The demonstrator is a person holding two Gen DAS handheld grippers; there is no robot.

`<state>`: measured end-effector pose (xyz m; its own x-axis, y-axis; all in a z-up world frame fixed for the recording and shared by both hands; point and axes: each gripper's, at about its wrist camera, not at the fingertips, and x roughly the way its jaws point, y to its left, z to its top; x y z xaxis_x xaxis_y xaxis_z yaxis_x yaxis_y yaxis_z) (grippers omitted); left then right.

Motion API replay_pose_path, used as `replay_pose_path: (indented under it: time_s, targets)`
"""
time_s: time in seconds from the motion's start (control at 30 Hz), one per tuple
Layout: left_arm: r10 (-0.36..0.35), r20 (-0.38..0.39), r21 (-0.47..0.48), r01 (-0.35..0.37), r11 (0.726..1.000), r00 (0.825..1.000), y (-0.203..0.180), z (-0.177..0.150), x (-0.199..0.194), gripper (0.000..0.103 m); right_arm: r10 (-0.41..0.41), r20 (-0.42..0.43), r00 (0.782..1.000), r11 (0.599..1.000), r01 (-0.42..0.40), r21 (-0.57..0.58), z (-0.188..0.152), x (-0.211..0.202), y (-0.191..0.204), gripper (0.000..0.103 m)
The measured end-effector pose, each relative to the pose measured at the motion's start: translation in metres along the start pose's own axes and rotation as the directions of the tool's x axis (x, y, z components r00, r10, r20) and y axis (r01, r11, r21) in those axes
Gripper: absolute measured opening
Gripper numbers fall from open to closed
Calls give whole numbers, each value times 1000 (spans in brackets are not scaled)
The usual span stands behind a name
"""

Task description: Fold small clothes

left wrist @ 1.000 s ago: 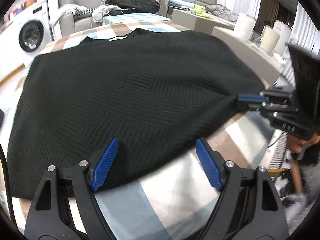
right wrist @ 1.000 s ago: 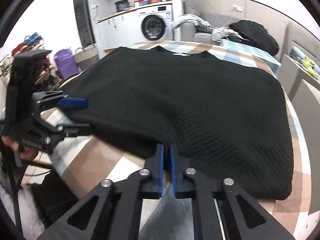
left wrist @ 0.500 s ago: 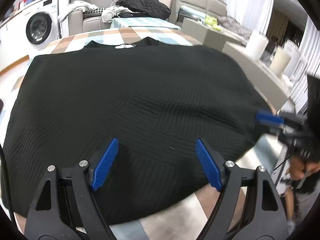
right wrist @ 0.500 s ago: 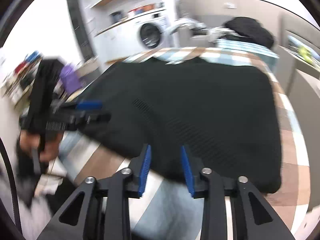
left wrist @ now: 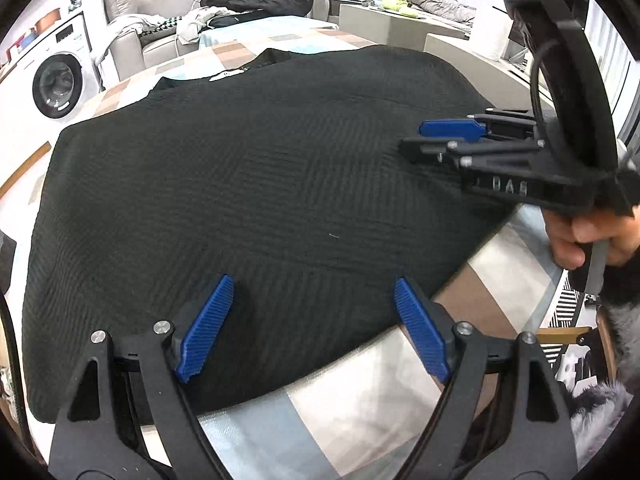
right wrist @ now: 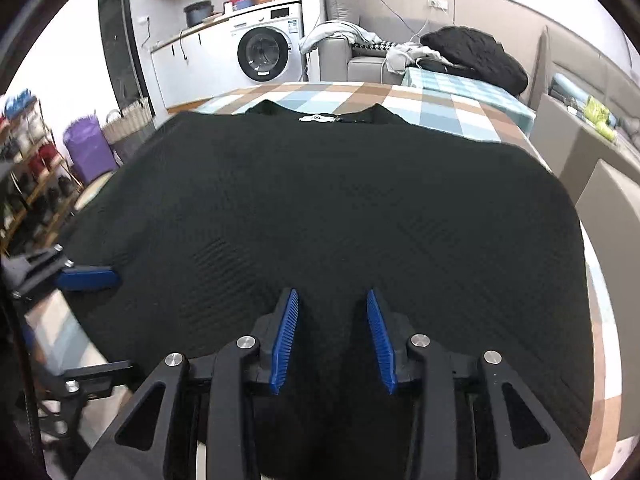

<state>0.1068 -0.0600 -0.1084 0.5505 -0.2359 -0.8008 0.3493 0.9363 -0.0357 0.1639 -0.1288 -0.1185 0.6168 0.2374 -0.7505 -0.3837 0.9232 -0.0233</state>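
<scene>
A black knit sweater (left wrist: 260, 168) lies spread flat on the checked table, collar and white label (right wrist: 318, 118) at the far side. My left gripper (left wrist: 316, 328) is open and empty, its blue pads over the sweater's near hem. My right gripper (right wrist: 332, 340) is open and empty, low over the sweater's near part (right wrist: 340, 208). It also shows from the side in the left wrist view (left wrist: 448, 136), over the sweater's right part. The left gripper's blue fingertip (right wrist: 86, 278) shows at the left edge of the right wrist view.
The checked tablecloth (left wrist: 360, 420) shows bare at the near edge. A washing machine (right wrist: 266, 50), a sofa with piled clothes (right wrist: 472, 56), a purple bin (right wrist: 86, 148) and shelves stand around the table. A grey chair back (right wrist: 608, 208) is close on the right.
My right gripper let go of the sweater's hem, opened, and moved forward over the cloth. My left gripper moved forward over the hem and stayed open.
</scene>
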Motion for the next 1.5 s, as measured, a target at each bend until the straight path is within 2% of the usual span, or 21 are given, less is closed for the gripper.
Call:
replay_pose_path:
  time_s: [0.07, 0.23, 0.33, 0.43, 0.53, 0.73, 0.97, 1.0, 1.07, 1.1, 1.13, 1.23, 1.33, 1.4, 1.5]
  targets:
    - [-14, 11, -12, 14, 1000, 1000, 2, -2, -3, 81, -2, -1, 1000, 999, 2, -42, -5, -5, 7, 37]
    - [-26, 31, -62, 28, 998, 999, 14, -4, -11, 81, 67, -21, 998, 997, -67, -26, -23, -20, 5, 37]
    - [-24, 37, -105, 27, 994, 999, 24, -6, -13, 81, 51, -6, 999, 996, -51, -72, -37, -28, 14, 37]
    - [-26, 31, -108, 29, 994, 999, 27, -8, -13, 81, 67, -20, 998, 996, -68, -66, -43, -35, 14, 37]
    - [-15, 30, -91, 17, 996, 999, 26, -13, -16, 81, 79, -27, 997, 995, -80, -66, -48, -39, 14, 38]
    - [-5, 53, -123, 12, 992, 999, 28, -16, -25, 81, 106, -2, 994, 994, -106, -23, -44, -40, 15, 39]
    - [25, 66, -173, -13, 985, 998, 39, -20, -27, 81, 106, 9, 994, 993, -106, -49, -47, -36, 26, 40]
    - [28, 67, -176, -16, 984, 997, 38, -19, -27, 81, 110, 7, 994, 993, -110, -42, -47, -37, 24, 42]
    - [38, 70, -175, -25, 984, 997, 37, -21, -29, 81, 109, 5, 994, 994, -108, -23, -47, -40, 19, 54]
    - [40, 71, -174, -28, 984, 997, 37, -21, -29, 81, 97, 10, 995, 995, -97, -12, -47, -43, 16, 63]
    - [42, 72, -173, -29, 984, 996, 36, -22, -29, 81, 74, 28, 997, 997, -74, 6, -46, -47, 10, 67]
    - [49, 76, -185, -34, 982, 996, 37, -22, -29, 81, 37, 47, 998, 998, -39, 58, -45, -54, -6, 75]
    - [64, 78, -205, -46, 978, 995, 40, -24, -31, 81, -16, 34, 999, 995, 12, 97, -49, -55, -19, 75]
    - [77, 81, -218, -57, 974, 994, 43, -26, -33, 81, -85, 9, 996, 992, 84, 99, -55, -53, -28, 75]
    - [104, 85, -241, -81, 967, 991, 47, -30, -37, 82, -110, -7, 994, 985, 109, 132, -60, -55, -42, 80]
